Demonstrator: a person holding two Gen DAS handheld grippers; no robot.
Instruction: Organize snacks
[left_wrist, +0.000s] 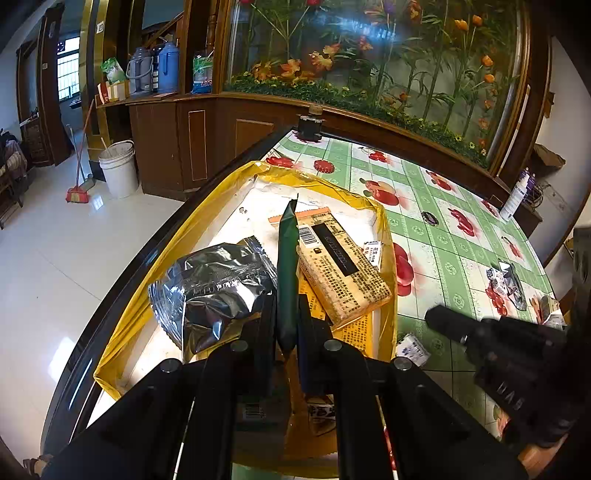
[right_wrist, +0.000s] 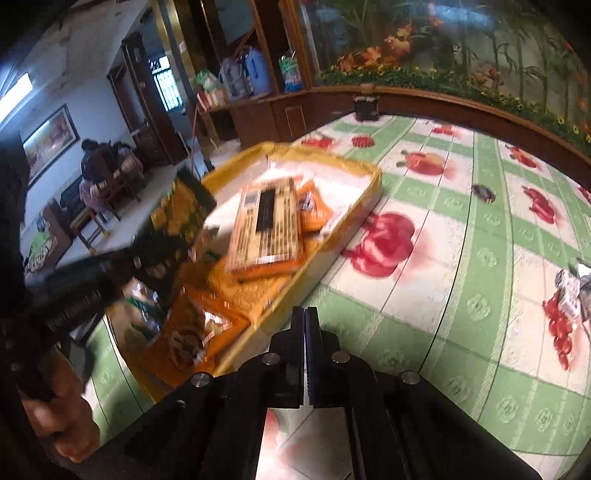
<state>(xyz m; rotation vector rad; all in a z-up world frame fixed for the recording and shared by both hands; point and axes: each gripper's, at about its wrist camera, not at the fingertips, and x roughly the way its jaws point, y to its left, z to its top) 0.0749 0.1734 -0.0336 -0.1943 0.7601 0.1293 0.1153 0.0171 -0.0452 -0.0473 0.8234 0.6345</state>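
Left claw (left_wrist: 286, 325) clamped on dark green snack packet (left_wrist: 288, 273), held edge-up over yellow tray (left_wrist: 386, 236) on worktop (left_wrist: 443, 236). Right claw (right_wrist: 306, 354) closed, empty. Beyond: tan cracker pack (left_wrist: 343, 269), barcode visible, print unreadable.

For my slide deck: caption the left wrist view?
Left gripper holds a green snack packet edge-on over the yellow tray.
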